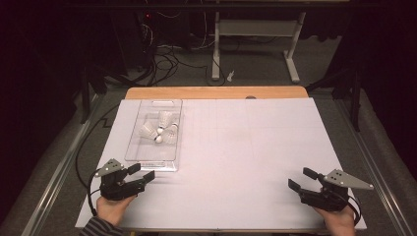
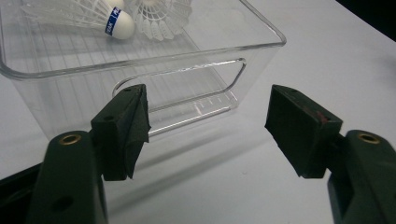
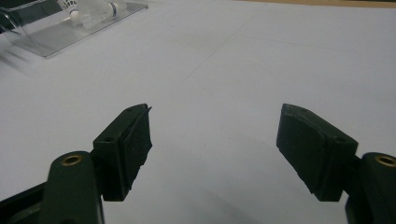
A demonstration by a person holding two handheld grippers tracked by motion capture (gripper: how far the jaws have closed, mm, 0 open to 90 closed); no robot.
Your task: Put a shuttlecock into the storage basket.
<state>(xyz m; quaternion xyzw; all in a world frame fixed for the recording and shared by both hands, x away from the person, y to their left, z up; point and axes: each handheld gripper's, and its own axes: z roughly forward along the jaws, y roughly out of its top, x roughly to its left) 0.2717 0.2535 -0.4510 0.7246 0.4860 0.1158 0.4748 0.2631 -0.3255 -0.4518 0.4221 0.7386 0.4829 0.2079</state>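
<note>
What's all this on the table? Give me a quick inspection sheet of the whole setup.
Surface: white sheet over a wooden table.
Job's things: clear plastic bin holding three or so white shuttlecocks.
Clutter: nothing seen.
Grippers: left gripper open, just short of the bin's near end; right gripper open, over bare sheet.
Cables: one trails from each gripper; more lie on the floor behind.
Surroundings: dark room, white frame legs beyond the table.
</note>
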